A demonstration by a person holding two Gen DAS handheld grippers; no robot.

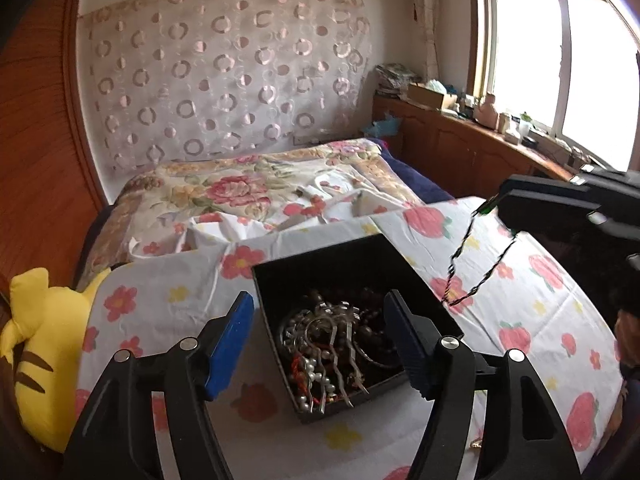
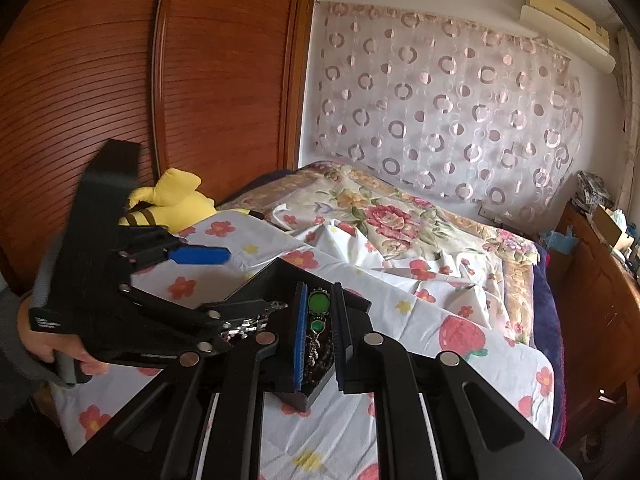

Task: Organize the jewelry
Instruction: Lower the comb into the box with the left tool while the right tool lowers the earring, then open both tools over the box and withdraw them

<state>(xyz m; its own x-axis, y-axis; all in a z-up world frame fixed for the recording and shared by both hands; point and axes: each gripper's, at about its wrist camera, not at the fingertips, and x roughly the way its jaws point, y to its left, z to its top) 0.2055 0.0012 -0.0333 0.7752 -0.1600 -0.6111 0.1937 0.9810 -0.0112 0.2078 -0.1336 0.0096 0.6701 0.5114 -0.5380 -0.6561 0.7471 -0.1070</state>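
right wrist view — right tool (image 2: 317,334) clenched on a green-stone necklace (image 2: 318,303) over the black jewelry box (image 1: 320,280); left tool (image 1: 320,344) released, nothing between its jaws.

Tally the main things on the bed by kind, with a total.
Black box of jewelry: 1
Green-stone necklace, pinched in the right tongs: 1
Yellow plush toy: 1
Total: 3
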